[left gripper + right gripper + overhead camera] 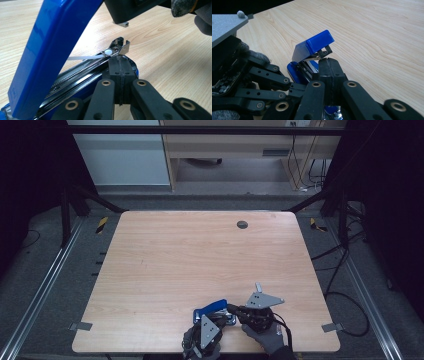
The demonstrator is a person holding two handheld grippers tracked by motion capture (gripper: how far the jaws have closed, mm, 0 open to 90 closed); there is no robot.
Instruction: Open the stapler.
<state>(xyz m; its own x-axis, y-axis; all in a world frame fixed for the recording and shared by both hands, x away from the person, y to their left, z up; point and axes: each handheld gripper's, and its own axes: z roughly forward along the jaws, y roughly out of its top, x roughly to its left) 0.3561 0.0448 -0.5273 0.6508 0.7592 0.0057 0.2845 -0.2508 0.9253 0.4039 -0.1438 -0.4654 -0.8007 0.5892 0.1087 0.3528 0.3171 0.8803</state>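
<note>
Stapler (212, 311), blue, with hinged top cover raised and steel staple channel (82, 67) exposed; located at the near edge of the wooden table (200, 255), between the two grippers.

Left gripper (120, 65): jaws are closed flat together with nothing seen clamped between them, tips resting at the front end of the channel, just beside the metal nose (119, 46).

Right gripper (329, 65): jaws likewise pressed shut, tips lying against the stapler body below the raised cover (318, 43); whether anything is pinched cannot be told.

Step in hand, as judged: the opened stapler is being steadied so that the magazine can be serviced. The base is best pinned flat by one tool while the other works along the channel. The cover should be kept well back, since it could drop shut. Light, level pressure is advised, as the glossy body is likely to slide on the smooth wood.
</note>
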